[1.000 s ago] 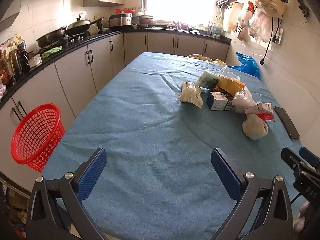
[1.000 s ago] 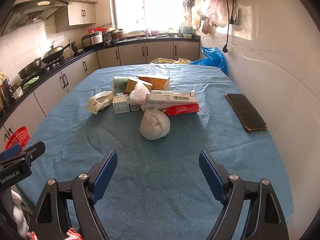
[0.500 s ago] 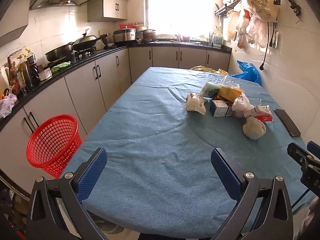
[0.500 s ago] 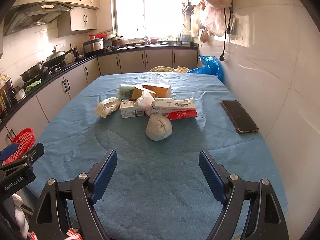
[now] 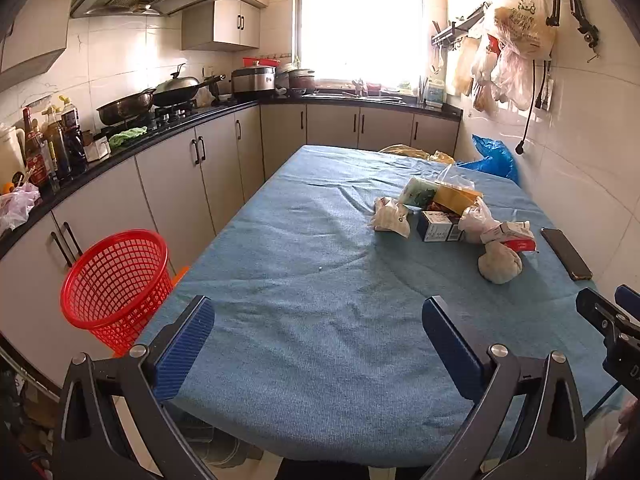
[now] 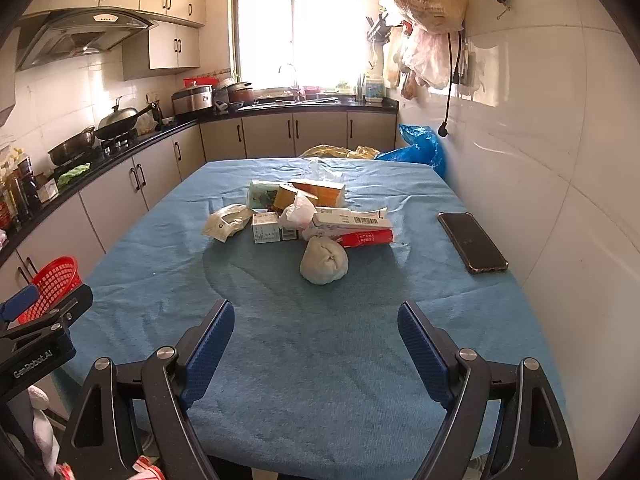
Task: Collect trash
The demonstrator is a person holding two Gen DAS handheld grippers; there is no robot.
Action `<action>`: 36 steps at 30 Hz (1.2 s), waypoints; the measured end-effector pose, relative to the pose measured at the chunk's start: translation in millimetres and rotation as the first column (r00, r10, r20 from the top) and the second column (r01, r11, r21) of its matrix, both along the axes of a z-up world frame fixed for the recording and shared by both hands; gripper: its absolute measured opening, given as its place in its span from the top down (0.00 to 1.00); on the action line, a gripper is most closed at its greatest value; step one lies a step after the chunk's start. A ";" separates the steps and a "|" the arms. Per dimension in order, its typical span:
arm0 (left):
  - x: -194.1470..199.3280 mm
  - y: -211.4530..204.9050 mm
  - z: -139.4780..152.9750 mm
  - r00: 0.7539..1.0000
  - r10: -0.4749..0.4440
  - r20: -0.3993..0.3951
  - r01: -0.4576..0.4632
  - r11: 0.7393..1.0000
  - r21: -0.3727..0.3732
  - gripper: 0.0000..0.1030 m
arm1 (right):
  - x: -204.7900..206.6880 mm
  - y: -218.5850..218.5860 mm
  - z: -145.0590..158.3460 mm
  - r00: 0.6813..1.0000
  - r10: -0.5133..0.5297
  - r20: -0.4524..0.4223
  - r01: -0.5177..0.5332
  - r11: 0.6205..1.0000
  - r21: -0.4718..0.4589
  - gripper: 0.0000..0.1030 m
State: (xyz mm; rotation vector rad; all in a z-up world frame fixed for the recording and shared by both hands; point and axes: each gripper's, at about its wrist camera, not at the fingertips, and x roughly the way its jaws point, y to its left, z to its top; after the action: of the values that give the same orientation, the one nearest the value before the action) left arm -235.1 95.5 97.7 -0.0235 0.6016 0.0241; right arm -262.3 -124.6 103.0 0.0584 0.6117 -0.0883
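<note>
At the left, a red basket [image 5: 116,280] stands on the floor just off the table's [image 5: 304,320] left edge, empty as far as the mesh shows, so I judge no trash is collected yet and the task sits at its opening step, the approach. The left gripper [image 5: 318,328] hangs over the near edge with its jaws wide apart and nothing between them. The right gripper [image 6: 316,334] is the same: jaws spread wide, empty, above the near edge. The trash [image 6: 304,216] lies in 1 heap past the middle of the table, toward the right edge: a crumpled bag, small cartons, a long box and a tied grey bundle [image 6: 324,260] nearest the grippers. A phone [image 6: 472,242] lies flat along the right edge, apart from the heap, and looks like no trash. Next, a gripper must reach forward to the bundle, close on it, then carry it left to the basket.
</note>
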 end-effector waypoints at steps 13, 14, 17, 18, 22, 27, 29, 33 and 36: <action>18.8 -4.7 -15.7 0.998 -0.016 -0.063 0.016 1.000 0.003 0.00 | 21.1 -7.6 -18.0 0.999 -0.005 -0.052 0.007 0.999 0.037 0.15; 22.2 -4.9 -17.8 0.997 -0.017 -0.071 0.017 1.000 0.004 0.00 | 24.5 -9.6 -20.1 0.998 -0.006 -0.059 0.009 0.999 0.039 0.15; 31.8 -3.1 -22.8 0.996 -0.013 -0.088 0.014 1.000 0.013 0.00 | 33.7 -15.0 -24.3 0.997 -0.009 -0.074 0.012 0.999 0.040 0.15; 35.9 -2.2 -24.2 0.996 -0.012 -0.094 0.014 1.000 0.018 0.00 | 36.3 -16.8 -25.6 0.997 -0.009 -0.077 0.012 0.999 0.038 0.15; 53.8 1.9 -26.5 0.994 0.003 -0.105 0.002 0.999 0.051 0.00 | 49.9 -24.7 -29.0 0.996 -0.015 -0.087 0.018 0.999 0.028 0.15; 71.8 6.4 -28.1 0.994 0.014 -0.112 -0.004 0.996 0.089 0.00 | 65.2 -37.3 -36.7 0.994 -0.024 -0.106 0.029 0.999 0.046 0.15; 78.3 7.5 -28.2 0.993 0.008 -0.114 0.003 0.995 0.097 0.00 | 71.5 -43.1 -41.0 0.992 -0.026 -0.120 0.034 0.998 0.059 0.15; 89.8 6.2 -28.5 0.992 -0.015 -0.126 0.026 0.996 0.089 0.00 | 81.8 -51.4 -48.2 0.989 -0.024 -0.144 0.036 0.996 0.084 0.15; 102.0 3.6 -29.2 0.988 -0.044 -0.149 0.053 0.997 0.060 0.00 | 91.6 -56.0 -52.9 0.987 -0.016 -0.162 0.032 0.994 0.101 0.15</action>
State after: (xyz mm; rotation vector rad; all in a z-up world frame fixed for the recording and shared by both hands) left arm -133.0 99.1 68.5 0.0555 0.7495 -0.0024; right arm -170.7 -180.6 50.1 0.1598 0.7769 -0.0851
